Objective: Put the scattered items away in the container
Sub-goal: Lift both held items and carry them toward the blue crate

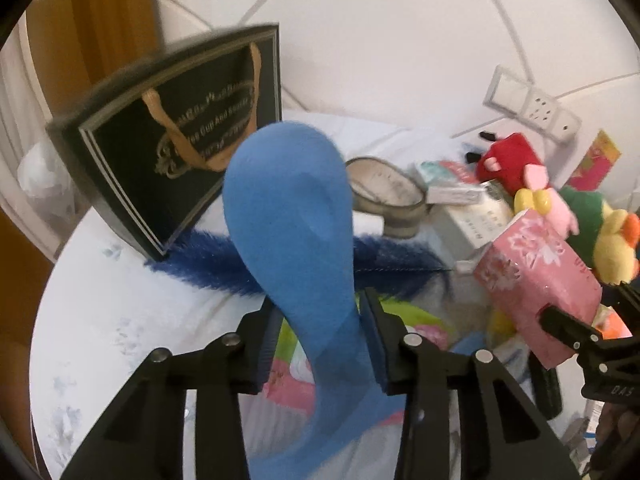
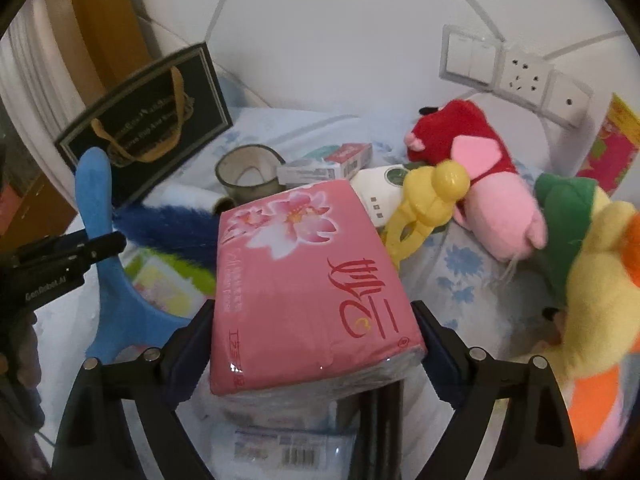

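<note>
The left hand-held gripper (image 1: 320, 336) is clamping a blue sock (image 1: 292, 200) while the right hand-held gripper (image 2: 316, 340) is squeezing a pink tissue pack (image 2: 304, 280) above the bed (image 2: 452, 280).

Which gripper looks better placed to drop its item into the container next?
Probably the right gripper: it clamps the pink tissue pack. The left gripper only holds the blue basket handle.

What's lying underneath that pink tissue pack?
Under the pink tissue pack, held by the right gripper, a white packet with a barcode label shows. Whatever lies directly beneath the pack is covered.
</note>
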